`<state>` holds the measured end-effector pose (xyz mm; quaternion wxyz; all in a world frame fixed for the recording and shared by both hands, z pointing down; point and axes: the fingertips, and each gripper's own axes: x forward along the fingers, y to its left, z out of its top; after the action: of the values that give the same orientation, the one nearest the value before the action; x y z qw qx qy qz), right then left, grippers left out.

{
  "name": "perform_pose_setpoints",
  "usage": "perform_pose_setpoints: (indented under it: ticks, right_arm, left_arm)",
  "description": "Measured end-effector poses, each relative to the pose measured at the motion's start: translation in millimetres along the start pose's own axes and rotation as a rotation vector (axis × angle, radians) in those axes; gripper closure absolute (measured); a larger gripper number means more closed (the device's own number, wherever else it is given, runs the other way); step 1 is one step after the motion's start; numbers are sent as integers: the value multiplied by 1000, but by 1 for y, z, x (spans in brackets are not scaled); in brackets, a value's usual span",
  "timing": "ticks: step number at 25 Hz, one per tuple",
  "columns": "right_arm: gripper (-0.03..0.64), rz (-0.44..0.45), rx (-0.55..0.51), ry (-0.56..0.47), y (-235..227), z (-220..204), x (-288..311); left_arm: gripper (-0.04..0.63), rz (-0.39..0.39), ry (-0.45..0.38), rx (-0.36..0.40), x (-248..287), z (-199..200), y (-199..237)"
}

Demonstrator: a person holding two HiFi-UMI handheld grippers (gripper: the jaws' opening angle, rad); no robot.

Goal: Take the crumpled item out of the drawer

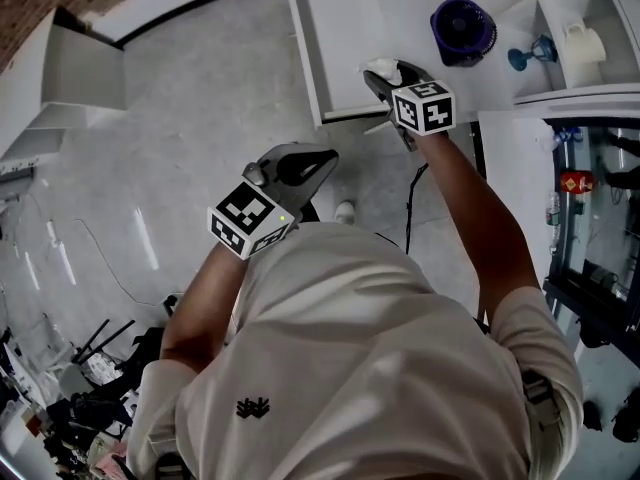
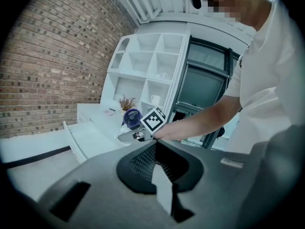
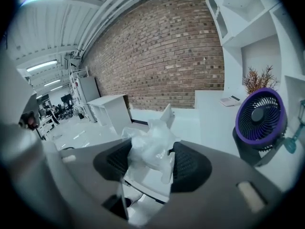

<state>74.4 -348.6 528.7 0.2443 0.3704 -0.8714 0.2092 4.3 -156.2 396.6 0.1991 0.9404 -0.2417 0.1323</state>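
White shirt (image 1: 380, 368) fills the lower frame. Left tool (image 1: 322, 161) at centre, jaws pressed together, empty. Right tool (image 1: 388, 83) upper centre, pinching the crumpled clear item (image 1: 382, 67) at the lower right corner of the open drawer (image 1: 335, 48).

The fan (image 1: 463, 30) stands on the counter (image 1: 488, 80) right of the drawer (image 1: 335, 43).

A white short-sleeved T-shirt (image 1: 380, 368) is worn, with a small dark emblem (image 1: 253, 407) printed on it. The left gripper (image 1: 318, 160) and right gripper (image 1: 383, 76) are cased in dark grey, each topped by a black-and-white marker cube. Their jaws are lined with ribbed black pads.
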Motion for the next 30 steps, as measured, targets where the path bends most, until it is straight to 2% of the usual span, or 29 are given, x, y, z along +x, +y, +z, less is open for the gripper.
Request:
perform_pose_setpoints:
  ticks: [18,30]
  right_arm:
    - [385,64,-80,-76,55,3,-121]
    - [387,92,-82,-112,77,-3,-176]
  left_arm:
    - [589,63,-21,9,-6,-9,-61]
    - [589,61,-9,5,-1,-19,-81]
